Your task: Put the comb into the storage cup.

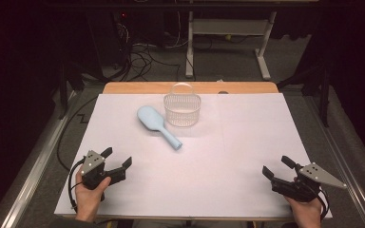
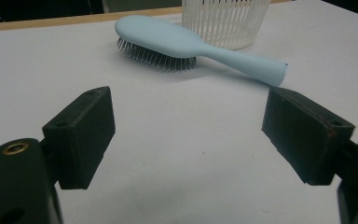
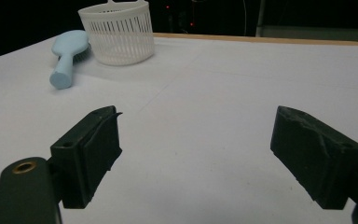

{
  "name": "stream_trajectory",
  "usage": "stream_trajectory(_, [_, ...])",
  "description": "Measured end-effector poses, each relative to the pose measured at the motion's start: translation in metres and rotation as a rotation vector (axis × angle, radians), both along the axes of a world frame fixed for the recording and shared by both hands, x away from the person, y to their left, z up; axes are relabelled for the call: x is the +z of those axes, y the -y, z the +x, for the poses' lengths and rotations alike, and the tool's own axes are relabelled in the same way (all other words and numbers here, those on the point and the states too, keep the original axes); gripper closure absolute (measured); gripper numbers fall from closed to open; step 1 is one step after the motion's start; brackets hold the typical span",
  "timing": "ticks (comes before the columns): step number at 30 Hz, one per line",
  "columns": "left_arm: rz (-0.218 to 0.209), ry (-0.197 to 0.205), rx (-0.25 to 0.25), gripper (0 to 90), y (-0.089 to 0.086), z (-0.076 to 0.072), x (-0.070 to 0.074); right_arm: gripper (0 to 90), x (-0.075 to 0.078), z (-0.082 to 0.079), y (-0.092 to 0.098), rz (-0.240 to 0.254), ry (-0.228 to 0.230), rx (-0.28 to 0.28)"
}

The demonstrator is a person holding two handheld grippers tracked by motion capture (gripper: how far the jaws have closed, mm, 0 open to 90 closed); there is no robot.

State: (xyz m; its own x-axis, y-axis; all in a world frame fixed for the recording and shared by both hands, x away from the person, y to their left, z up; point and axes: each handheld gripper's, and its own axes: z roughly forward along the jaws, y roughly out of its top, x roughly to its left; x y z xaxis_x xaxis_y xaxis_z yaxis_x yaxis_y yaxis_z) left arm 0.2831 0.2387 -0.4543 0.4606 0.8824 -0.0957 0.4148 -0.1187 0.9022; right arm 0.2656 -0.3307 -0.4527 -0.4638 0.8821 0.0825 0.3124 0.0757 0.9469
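Observation:
A light blue hairbrush (image 1: 158,126) lies bristles down on the white table cover (image 1: 247,142), its handle pointing toward the near right. Just behind it stands a white slatted basket (image 1: 182,108), upright. My left gripper (image 1: 118,157) rests open near the front left corner, nothing between its jaws. The left gripper view shows the hairbrush (image 2: 186,46) ahead with the basket (image 2: 226,21) beyond it. My right gripper (image 1: 276,167) sits open near the front right corner, holding nothing. In the right gripper view the hairbrush (image 3: 68,56) and basket (image 3: 117,32) are far off at upper left.
A wooden table edge (image 1: 138,88) shows past the cover. Beyond the table are a white desk frame (image 1: 228,42) and loose cables (image 1: 140,59) on the dark floor. A metal rail (image 1: 33,166) runs along the left side.

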Motion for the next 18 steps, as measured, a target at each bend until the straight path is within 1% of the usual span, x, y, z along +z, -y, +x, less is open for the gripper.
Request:
stream_trajectory(5, [-0.003,0.000,-0.005,18.1,0.004,0.004,0.001,16.3,0.000,0.000,0.000,0.009,0.000,0.004])
stream_trajectory(18, [-0.009,0.003,-0.024,18.1,0.013,0.012,0.003,16.3,0.000,0.000,-0.001,0.005,0.000,0.002])
